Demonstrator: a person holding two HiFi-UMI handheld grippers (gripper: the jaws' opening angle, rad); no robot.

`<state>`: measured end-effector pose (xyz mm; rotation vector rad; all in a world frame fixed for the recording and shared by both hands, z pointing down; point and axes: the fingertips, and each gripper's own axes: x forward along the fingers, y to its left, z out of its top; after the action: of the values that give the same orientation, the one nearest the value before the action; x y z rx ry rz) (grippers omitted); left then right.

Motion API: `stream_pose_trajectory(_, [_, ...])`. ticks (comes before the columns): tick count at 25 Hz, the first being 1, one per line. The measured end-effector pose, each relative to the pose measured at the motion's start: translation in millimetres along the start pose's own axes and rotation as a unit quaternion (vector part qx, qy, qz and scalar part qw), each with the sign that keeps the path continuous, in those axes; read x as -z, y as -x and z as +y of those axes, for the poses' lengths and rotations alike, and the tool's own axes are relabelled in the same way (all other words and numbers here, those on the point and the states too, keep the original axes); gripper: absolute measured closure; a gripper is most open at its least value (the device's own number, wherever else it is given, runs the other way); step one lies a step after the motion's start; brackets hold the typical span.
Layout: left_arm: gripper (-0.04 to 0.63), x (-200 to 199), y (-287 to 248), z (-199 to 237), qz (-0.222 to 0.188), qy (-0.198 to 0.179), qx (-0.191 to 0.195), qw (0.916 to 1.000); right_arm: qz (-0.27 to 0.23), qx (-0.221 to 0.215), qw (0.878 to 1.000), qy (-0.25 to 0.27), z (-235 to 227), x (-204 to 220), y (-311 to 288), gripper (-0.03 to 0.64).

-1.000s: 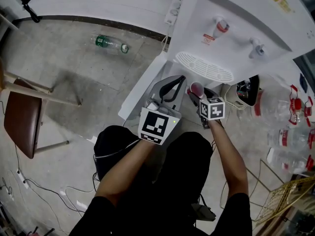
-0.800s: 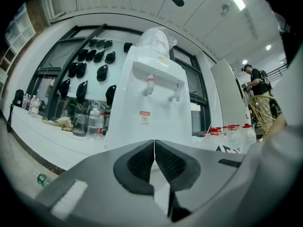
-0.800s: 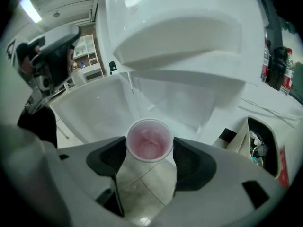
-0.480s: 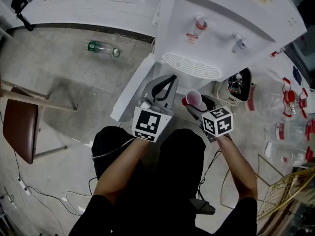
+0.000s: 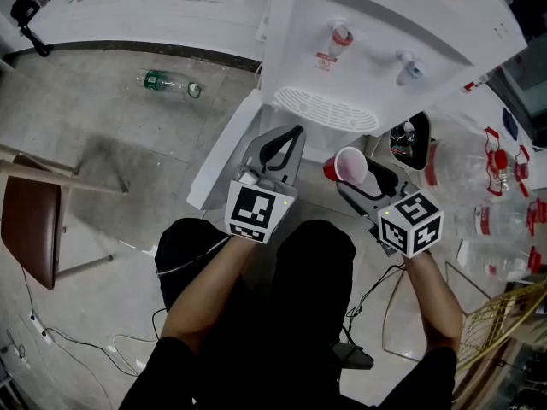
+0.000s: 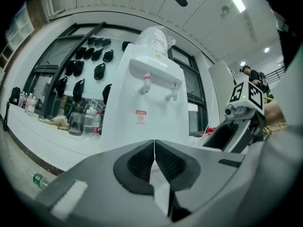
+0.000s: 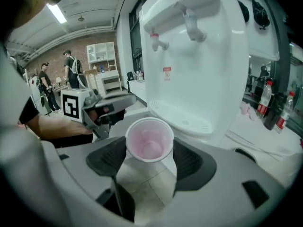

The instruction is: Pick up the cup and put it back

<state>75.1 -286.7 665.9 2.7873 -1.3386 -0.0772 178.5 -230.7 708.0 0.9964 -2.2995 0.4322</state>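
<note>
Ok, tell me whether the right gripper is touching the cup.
Touching. The right gripper view shows the cup pressed between both pads of the right gripper, with no gap on either side.

Ahead of the left gripper (image 6: 154,157), we cannot read the dispenser's (image 6: 158,96) red label (image 6: 141,117), too small; far to its left, the brown chair (image 5: 30,229) runs off the picture's edge.
</note>
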Motion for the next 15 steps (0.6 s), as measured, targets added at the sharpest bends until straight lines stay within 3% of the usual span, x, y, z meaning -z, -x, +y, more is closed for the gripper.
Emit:
stream_pose_trajectory(7, [0.588, -3.3, 3.1, -0.9, -0.002, 0.000, 0.002, 1.0000, -0.055, 0.044, 0.997, 0.014, -26.5, -58.4, 29.1, 0.319])
stream_pose_trajectory(15, [0.588, -3.7, 4.8, -3.4, -0.002, 0.006, 0.006, 1.0000, -0.049, 0.086, 0.995, 0.007, -69.4, -68.4, 17.5, 0.319])
